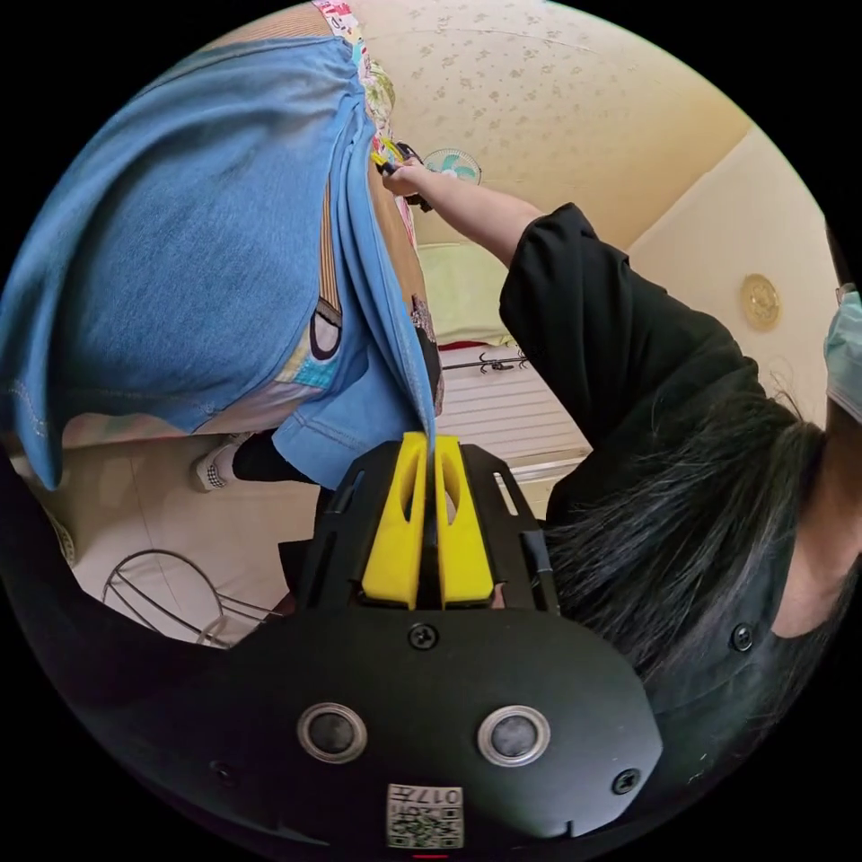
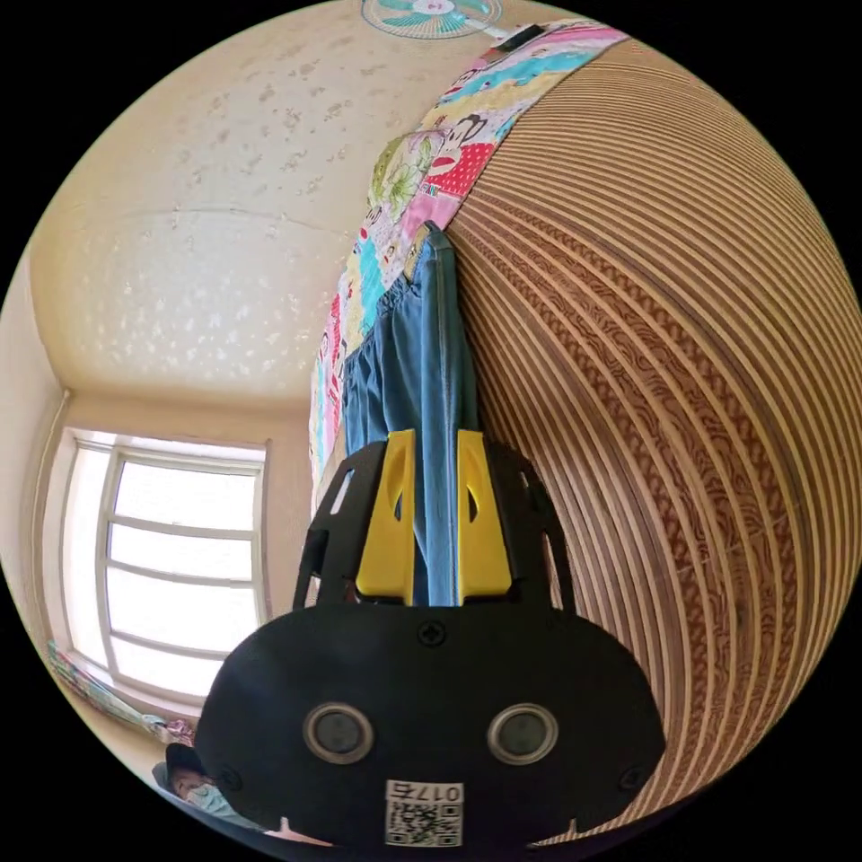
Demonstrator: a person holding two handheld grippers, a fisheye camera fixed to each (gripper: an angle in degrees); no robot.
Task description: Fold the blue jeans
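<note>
The blue jeans [image 1: 197,260] hang as a broad sheet of denim in the left gripper view. My left gripper [image 1: 433,442] is shut on a thin edge of them, the yellow jaws pressed together on the cloth. At the far end of the stretched edge, a person's outstretched hand holds my right gripper [image 1: 388,162]. In the right gripper view, a gathered band of the blue jeans [image 2: 422,359] runs between the yellow jaws of my right gripper [image 2: 435,436], which is shut on it. The denim lies against a striped wooden surface [image 2: 664,359].
A colourful patterned cloth [image 2: 422,171] covers the edge of the striped surface. A person in a black top [image 1: 628,341] stands close on the right. A fan [image 1: 453,165] hangs on the ceiling. A window [image 2: 171,575], a wire rack [image 1: 171,597] and pale floor are nearby.
</note>
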